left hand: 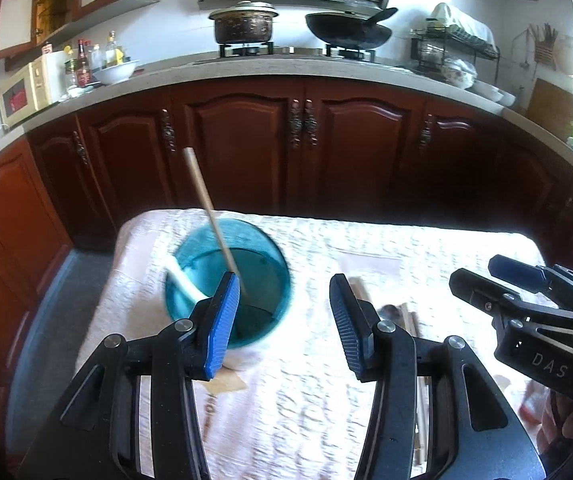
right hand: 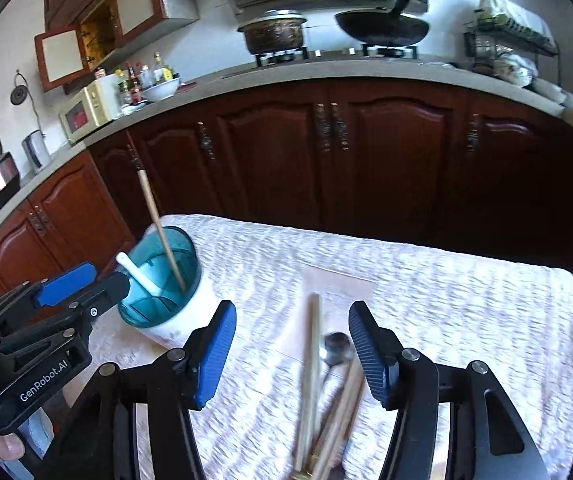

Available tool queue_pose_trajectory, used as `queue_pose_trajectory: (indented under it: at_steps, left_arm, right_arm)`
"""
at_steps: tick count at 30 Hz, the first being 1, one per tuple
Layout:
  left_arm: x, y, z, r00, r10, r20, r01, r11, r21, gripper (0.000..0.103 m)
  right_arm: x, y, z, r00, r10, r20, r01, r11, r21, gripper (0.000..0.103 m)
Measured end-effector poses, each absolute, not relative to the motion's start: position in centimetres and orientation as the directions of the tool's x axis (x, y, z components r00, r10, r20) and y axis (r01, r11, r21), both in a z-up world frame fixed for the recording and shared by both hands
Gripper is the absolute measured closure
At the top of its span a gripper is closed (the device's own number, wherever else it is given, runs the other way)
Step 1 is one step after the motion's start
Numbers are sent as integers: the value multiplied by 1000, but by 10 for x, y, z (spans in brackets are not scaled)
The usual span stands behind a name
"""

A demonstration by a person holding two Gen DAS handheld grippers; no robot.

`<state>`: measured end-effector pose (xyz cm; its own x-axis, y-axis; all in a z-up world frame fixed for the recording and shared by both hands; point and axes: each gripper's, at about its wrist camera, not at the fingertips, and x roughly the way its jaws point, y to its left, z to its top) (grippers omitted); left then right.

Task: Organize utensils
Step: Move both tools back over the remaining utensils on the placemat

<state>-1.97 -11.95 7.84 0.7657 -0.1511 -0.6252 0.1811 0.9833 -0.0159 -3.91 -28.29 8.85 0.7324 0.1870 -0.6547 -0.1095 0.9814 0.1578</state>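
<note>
A teal utensil holder (left hand: 226, 280) (right hand: 160, 284) stands on the cloth-covered table (left hand: 326, 248) (right hand: 446, 292), near its left end. A wooden chopstick (left hand: 206, 208) (right hand: 158, 232) and a white spoon (left hand: 180, 280) (right hand: 136, 274) lean inside it. My left gripper (left hand: 282, 320) (right hand: 84, 284) is open just in front of the holder, with nothing between its pads. My right gripper (right hand: 292, 348) (left hand: 490, 276) is open above loose chopsticks (right hand: 312, 364) and a metal spoon (right hand: 336, 348) lying on the cloth; it touches none of them.
Dark red kitchen cabinets (left hand: 306, 148) run behind the table under a counter with a pot (left hand: 244, 24), a wok (left hand: 346, 28), a microwave (left hand: 26, 88) and a dish rack (left hand: 454, 48). Grey floor (left hand: 46, 320) shows to the table's left.
</note>
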Motion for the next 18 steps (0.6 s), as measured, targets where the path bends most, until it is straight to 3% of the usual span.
queue_pose_trajectory:
  at_steps: [9,13,18]
  left_arm:
    - [-32,-155,77,736,-223,-639,247,967,-53,56]
    - [-32,-164,75,719,-253,-647,265,961,-81,44]
    - [-33,-176,70,700,-266,-663,282,955,-86,44]
  right_arm:
    - [-61,-321,88,741,100,-664,9,987,159,45]
    - [-66,-335,80,729,81,-680,44,985,164,45]
    - [-71,-351,74,722,49,-691,83,984,157,45]
